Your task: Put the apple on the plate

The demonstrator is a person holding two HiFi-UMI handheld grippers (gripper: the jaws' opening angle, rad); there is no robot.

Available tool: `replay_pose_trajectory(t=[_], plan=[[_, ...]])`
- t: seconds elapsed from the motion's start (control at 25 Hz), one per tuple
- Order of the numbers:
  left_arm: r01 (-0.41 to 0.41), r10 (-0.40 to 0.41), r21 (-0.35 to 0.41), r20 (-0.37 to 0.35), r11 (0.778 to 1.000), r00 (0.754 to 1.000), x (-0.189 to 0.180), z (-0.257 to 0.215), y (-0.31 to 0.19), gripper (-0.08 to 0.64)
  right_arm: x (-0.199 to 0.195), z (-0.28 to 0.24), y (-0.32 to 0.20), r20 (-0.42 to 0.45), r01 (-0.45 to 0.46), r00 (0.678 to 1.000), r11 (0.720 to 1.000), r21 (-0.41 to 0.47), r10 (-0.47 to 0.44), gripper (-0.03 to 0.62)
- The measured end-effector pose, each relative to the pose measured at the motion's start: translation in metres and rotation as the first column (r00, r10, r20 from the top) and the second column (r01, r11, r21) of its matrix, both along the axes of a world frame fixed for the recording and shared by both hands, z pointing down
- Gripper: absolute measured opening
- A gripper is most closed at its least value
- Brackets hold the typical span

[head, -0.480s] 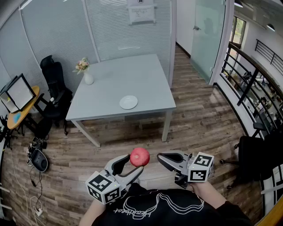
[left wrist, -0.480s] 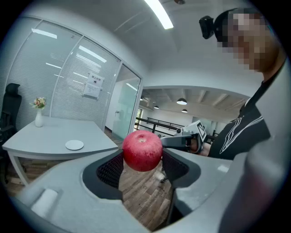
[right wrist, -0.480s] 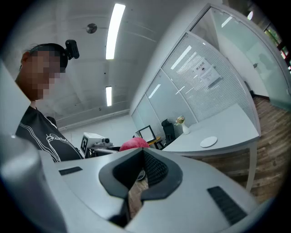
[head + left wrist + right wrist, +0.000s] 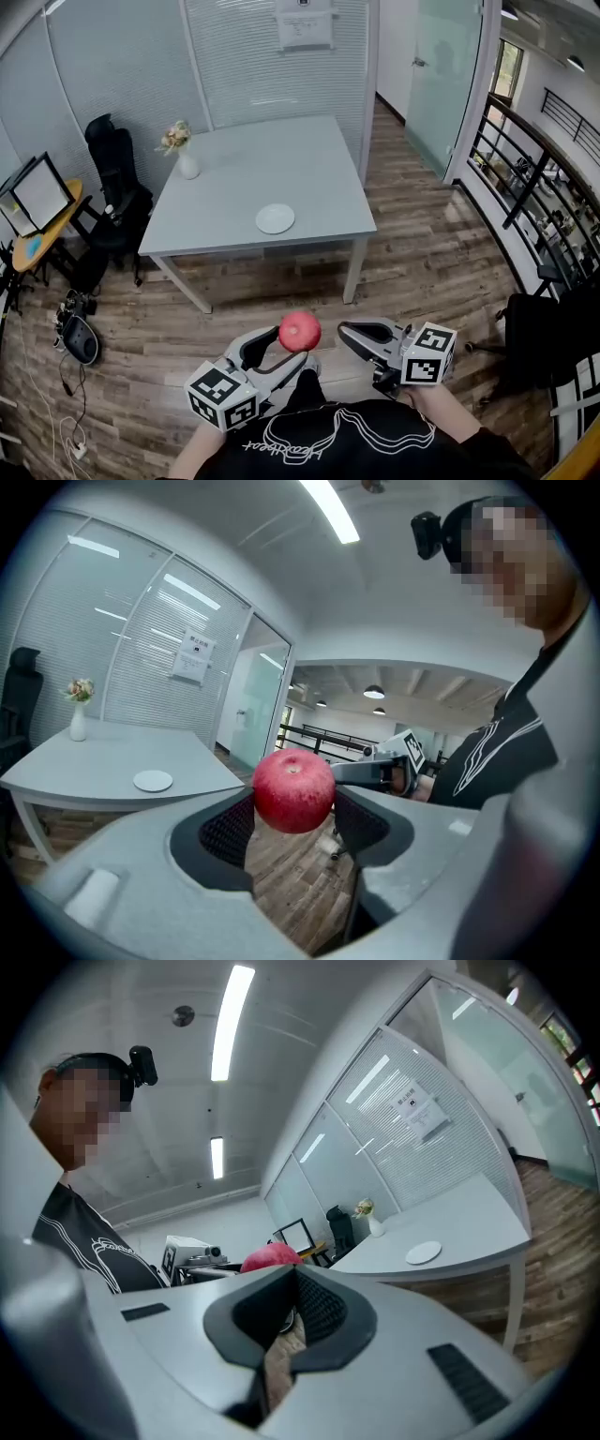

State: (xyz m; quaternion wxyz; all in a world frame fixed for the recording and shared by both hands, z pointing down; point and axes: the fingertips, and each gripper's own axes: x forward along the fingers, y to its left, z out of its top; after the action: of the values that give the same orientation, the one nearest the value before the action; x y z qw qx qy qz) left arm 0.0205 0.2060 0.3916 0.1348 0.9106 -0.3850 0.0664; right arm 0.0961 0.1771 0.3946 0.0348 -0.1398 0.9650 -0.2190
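My left gripper (image 4: 298, 343) is shut on a red apple (image 4: 300, 331), held in the air over the wooden floor close to the person's body. In the left gripper view the apple (image 4: 293, 790) sits between the two black pads, stem end up. My right gripper (image 4: 343, 330) is beside the apple on its right, pointing left at it, shut with nothing in it. From the right gripper view the apple (image 4: 270, 1256) peeks over the jaws. A small white plate (image 4: 275, 218) lies near the front edge of the grey table (image 4: 253, 169), well ahead of both grippers.
A white vase of flowers (image 4: 186, 159) stands at the table's left edge. A black office chair (image 4: 112, 178) and a side desk with a monitor (image 4: 42, 199) are at the left. Bags and cables (image 4: 77, 337) lie on the floor. A railing (image 4: 534, 187) runs along the right.
Both grippers and the apple sit a touch lower and further right in the head view. The person's leg now shows under the left gripper. The grip on the apple is the same.
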Motion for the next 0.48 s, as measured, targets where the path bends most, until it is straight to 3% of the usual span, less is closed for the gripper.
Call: replay_pose_trajectory(t=[0.48], plan=[[-0.009,0.009,-0.013,-0.007,1.0,1.0,-0.023,0.012,-0.078,0.275,-0.02,0.015,-0.071,-0.028,-0.033,0.999,0.998,-0.046,0.032,0.009]])
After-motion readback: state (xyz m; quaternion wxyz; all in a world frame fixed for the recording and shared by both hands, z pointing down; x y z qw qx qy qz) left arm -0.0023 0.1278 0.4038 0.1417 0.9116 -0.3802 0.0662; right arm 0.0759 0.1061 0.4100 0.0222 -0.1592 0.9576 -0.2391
